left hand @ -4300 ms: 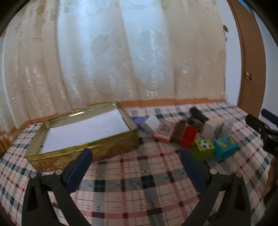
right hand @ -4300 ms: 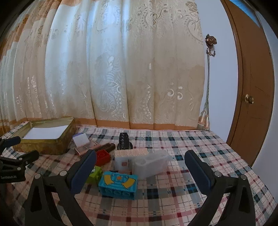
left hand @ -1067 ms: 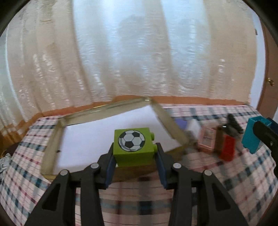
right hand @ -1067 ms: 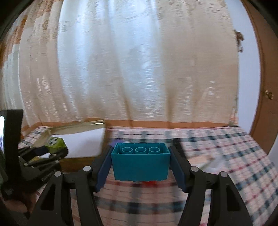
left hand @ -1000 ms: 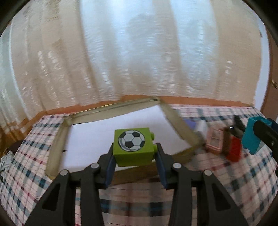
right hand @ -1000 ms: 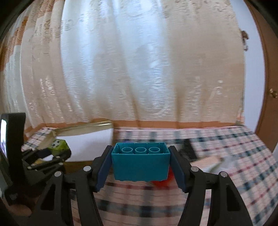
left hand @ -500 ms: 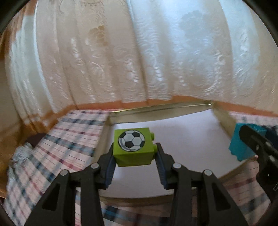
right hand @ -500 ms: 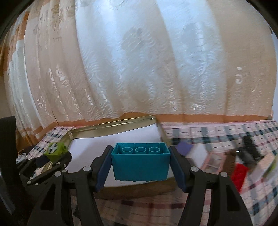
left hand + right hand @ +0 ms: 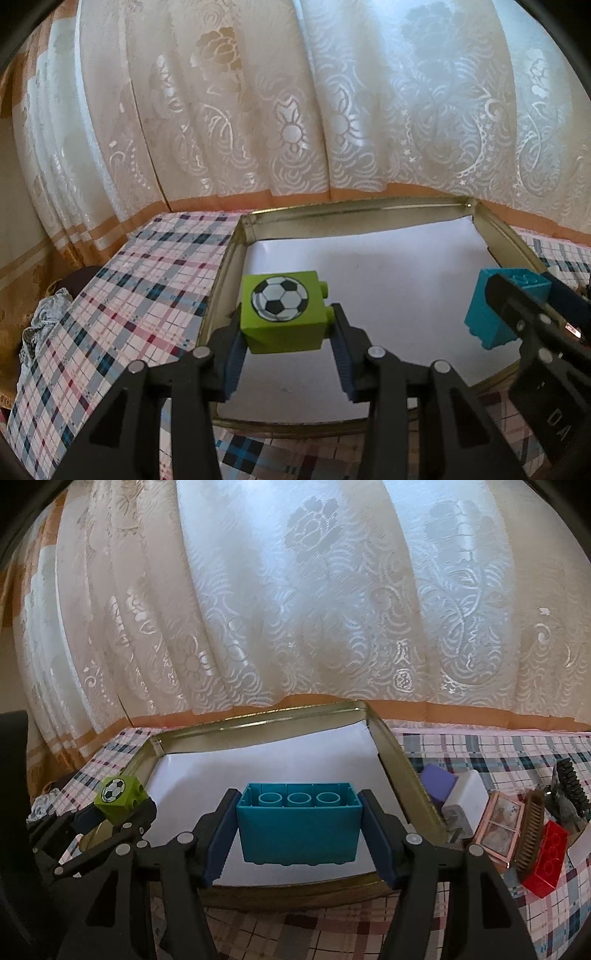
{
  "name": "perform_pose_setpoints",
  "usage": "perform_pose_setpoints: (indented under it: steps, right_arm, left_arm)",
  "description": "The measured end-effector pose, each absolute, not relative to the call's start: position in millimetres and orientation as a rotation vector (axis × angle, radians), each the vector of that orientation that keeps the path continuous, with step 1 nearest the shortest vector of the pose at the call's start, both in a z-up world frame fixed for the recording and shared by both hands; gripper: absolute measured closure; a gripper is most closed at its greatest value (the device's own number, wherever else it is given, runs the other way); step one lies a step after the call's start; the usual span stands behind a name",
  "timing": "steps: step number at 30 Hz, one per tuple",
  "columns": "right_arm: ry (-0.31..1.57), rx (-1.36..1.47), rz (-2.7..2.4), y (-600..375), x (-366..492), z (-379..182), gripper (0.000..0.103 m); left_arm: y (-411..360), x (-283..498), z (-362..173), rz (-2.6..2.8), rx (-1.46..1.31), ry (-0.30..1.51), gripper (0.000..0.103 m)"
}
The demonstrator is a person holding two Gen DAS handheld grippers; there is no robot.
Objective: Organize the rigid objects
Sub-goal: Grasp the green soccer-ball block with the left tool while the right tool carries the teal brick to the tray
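Blocks hang over the gold tin [image 9: 399, 764]: left claw [image 9: 286, 345] clamps the green football block [image 9: 282, 314] near its left wall, right claw [image 9: 297, 834] the teal brick [image 9: 299, 827], long axis crosswise, at its middle.

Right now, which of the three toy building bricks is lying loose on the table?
The red plastic brick, beside the wooden brush; the green football one and the blue one are each held by fingers.

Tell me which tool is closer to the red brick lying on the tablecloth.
Right. The right tool, shut on the teal brick, sits beside the red brick; the left tool, gripping the green football block, is across the tin.
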State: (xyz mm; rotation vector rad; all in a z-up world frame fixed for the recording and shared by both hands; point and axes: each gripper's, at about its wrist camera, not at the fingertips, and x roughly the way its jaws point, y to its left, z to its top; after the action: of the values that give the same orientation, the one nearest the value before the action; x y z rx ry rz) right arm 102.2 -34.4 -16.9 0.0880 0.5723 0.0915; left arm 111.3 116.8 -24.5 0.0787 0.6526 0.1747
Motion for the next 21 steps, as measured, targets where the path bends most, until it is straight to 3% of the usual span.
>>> perform_pose_setpoints:
  steps: [21]
  right_arm:
    - [0.621,0.052,0.153,-22.8,106.9,-21.1,0.037]
  left_arm:
    - [127.1,119.8,-33.2,0.182,0.015,0.719,0.062]
